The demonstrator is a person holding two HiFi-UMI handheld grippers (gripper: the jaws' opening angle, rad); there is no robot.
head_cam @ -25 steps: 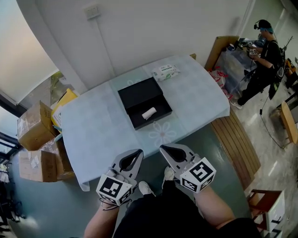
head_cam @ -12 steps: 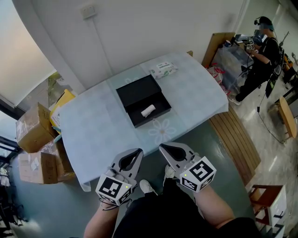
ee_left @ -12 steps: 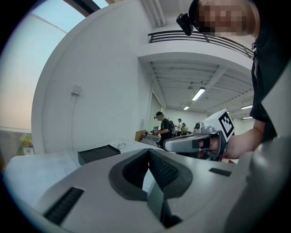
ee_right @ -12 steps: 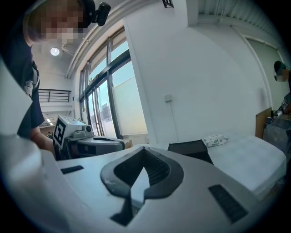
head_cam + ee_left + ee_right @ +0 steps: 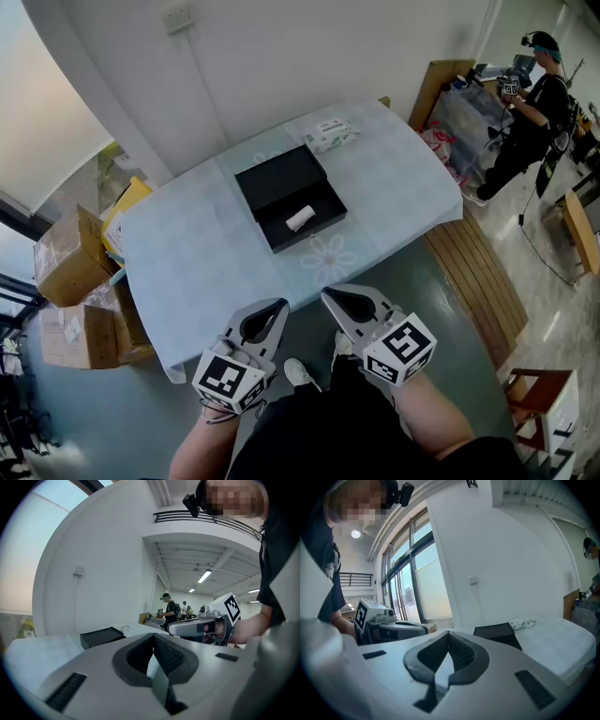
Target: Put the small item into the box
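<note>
Small item point(image 5: 300, 218) lies in the black box point(image 5: 277, 184); left gripper point(image 5: 278, 307), right gripper point(image 5: 329, 298) jaws closed.

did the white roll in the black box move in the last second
No. The white roll lies in the same spot inside the black box; both shifted together, so only the camera moved.

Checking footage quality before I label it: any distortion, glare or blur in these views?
Head view: sharp, evenly lit, but the table looks bowed. Left gripper view: fisheye with black corners, bright window at left. Right gripper view: same fisheye, bright windows, box in focus.
</note>
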